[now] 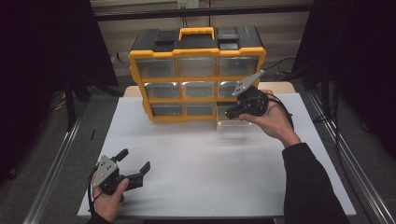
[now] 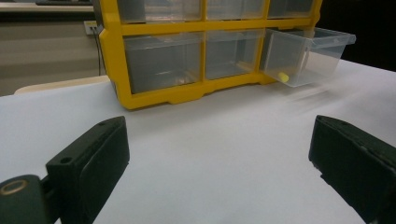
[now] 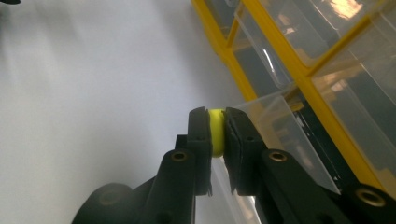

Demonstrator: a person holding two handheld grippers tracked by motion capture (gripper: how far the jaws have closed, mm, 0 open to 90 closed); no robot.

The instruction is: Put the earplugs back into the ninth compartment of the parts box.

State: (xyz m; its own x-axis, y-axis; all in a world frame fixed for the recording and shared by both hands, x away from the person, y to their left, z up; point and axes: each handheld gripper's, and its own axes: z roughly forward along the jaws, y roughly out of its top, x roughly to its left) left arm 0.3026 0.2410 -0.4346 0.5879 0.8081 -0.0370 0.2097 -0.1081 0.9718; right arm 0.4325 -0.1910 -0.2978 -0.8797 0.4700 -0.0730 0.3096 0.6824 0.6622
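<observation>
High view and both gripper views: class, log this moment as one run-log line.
right gripper: jaws shut on small yellow piece | clear plastic drawer: pulled out of yellow organiser | left gripper: jaws open

Your desk [image 1: 205, 177] carries the box of drawers [image 1: 198, 74] at its far edge, standing upright with three rows of three drawers; the bottom drawer on your right [image 2: 306, 56] is pulled out toward you, and a little round piece [image 2: 283, 77] lies in it near the front; your right gripper [image 1: 229, 113] is up in front of that drawer, with a small disc [image 3: 216, 131] between its jaws; your left gripper [image 1: 135, 163] is near your edge of the desk, on your left, well apart from the box.
</observation>
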